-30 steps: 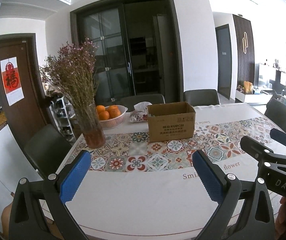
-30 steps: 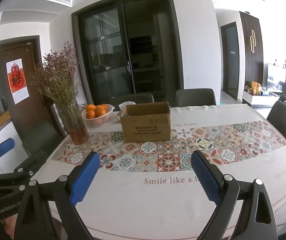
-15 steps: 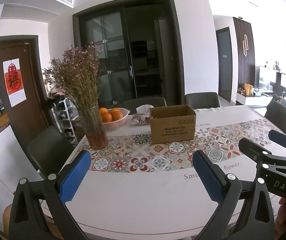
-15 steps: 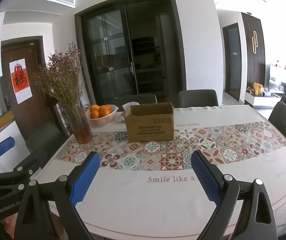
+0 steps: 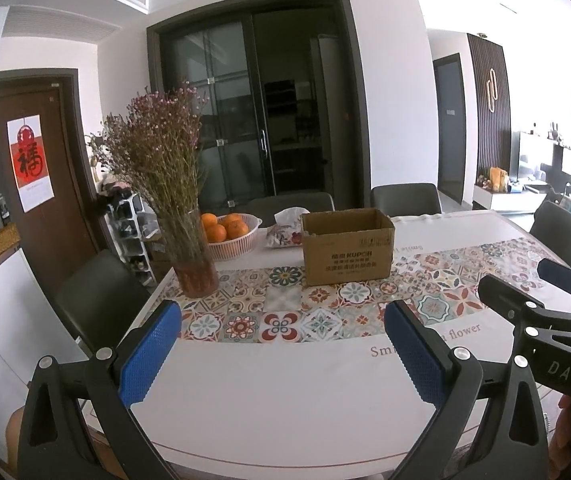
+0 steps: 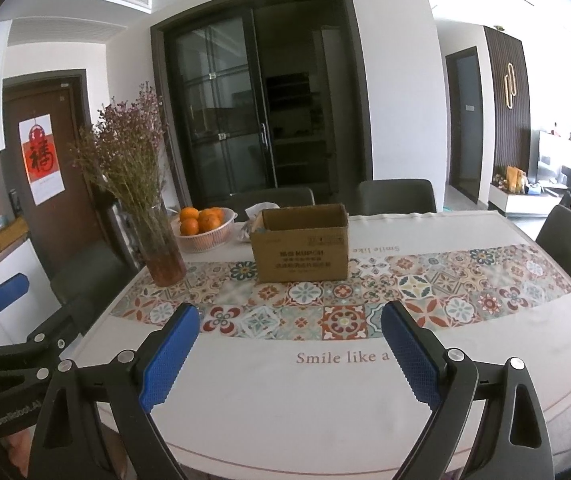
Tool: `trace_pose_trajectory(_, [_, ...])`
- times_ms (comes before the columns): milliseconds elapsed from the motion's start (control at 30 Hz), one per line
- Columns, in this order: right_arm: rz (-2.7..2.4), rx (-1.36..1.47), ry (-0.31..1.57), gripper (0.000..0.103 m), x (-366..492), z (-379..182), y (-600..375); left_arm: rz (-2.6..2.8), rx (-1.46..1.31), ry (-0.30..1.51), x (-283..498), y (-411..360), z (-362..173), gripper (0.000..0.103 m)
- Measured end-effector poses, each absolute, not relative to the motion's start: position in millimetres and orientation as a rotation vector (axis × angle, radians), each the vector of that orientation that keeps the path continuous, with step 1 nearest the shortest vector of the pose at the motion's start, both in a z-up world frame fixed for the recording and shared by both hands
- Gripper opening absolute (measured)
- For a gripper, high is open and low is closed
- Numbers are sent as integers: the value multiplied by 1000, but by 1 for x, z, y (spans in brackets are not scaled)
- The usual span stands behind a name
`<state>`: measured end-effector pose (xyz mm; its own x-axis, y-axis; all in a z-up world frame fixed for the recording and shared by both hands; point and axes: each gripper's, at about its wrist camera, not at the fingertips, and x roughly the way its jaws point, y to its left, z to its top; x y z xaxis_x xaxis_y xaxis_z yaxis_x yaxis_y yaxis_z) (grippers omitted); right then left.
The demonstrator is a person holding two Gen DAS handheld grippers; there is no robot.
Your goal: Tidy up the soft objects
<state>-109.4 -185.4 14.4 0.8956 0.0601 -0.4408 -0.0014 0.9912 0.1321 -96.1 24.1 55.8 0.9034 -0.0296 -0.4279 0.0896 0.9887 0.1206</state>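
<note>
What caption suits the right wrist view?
Open right gripper faces a cardboard box on the patterned table.

1. Left wrist view looked forward from the near table point(image 5: 285, 392) edge, level, toward the cardboard box point(image 5: 347, 246) well ahead.
2. Right wrist view faced the same way, set further right; the box point(image 6: 301, 242) sat left of centre.
3. Both shared the box, vase point(image 5: 193, 256), orange bowl point(image 6: 205, 228) and glass doors; each caught the other gripper at its side edge.

Bare tablecloth point(image 5: 285, 380) ahead; cardboard box point(image 5: 347, 246) blocks beyond.
</note>
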Motion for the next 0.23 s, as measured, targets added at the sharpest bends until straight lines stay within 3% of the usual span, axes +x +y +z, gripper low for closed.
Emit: trace_pose_trajectory(233, [32, 124, 461, 94, -108, 16, -184, -55, 134, 443, -94, 28, 54, 103])
